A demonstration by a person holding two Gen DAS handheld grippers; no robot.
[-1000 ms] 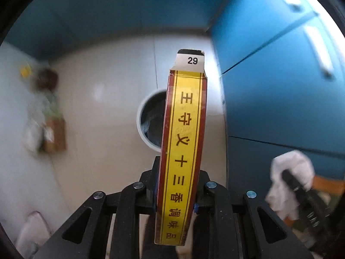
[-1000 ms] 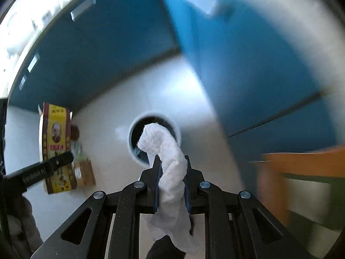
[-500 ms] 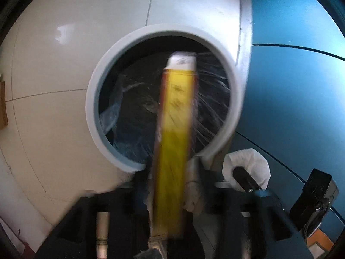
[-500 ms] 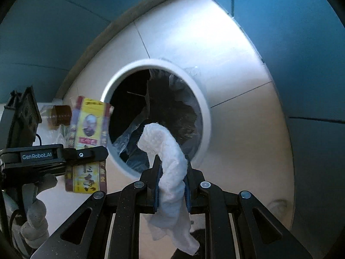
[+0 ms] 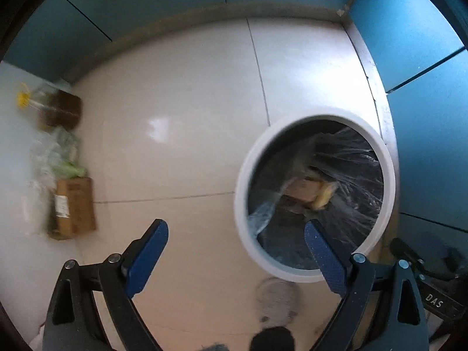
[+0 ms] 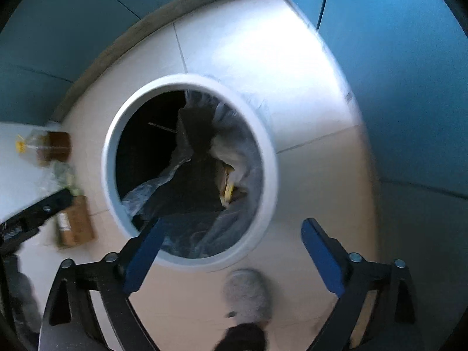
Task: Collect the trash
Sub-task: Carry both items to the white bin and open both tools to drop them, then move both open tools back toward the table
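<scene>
A round white-rimmed trash bin (image 5: 242, 193) (image 6: 108, 158) with a dark liner stands on the pale floor. A yellow box (image 5: 323, 197) (image 6: 228, 190) lies inside it. Above that box in the right wrist view is a blurred whitish shape (image 6: 234, 155); I cannot tell whether it is the tissue or the liner. My left gripper (image 5: 235, 224) hangs over the bin's left rim, jaws opening wide, nothing between them. My right gripper (image 6: 234, 222) hangs over the bin's near rim, jaws also opening, nothing between them. Each gripper shows at the edge of the other's view.
A cardboard box (image 5: 73, 207) (image 6: 74, 225), a bag of greens (image 5: 61, 158) and a brown jar (image 5: 60, 111) lie along the left wall. Blue cabinets (image 5: 424, 146) close in behind and to the right. A blurred grey round thing (image 6: 248, 292) sits on the floor by the bin.
Both grippers came down over the bin and opened. The yellow box left the left gripper and now lies in the bin. The white tissue is gone from the right gripper.
</scene>
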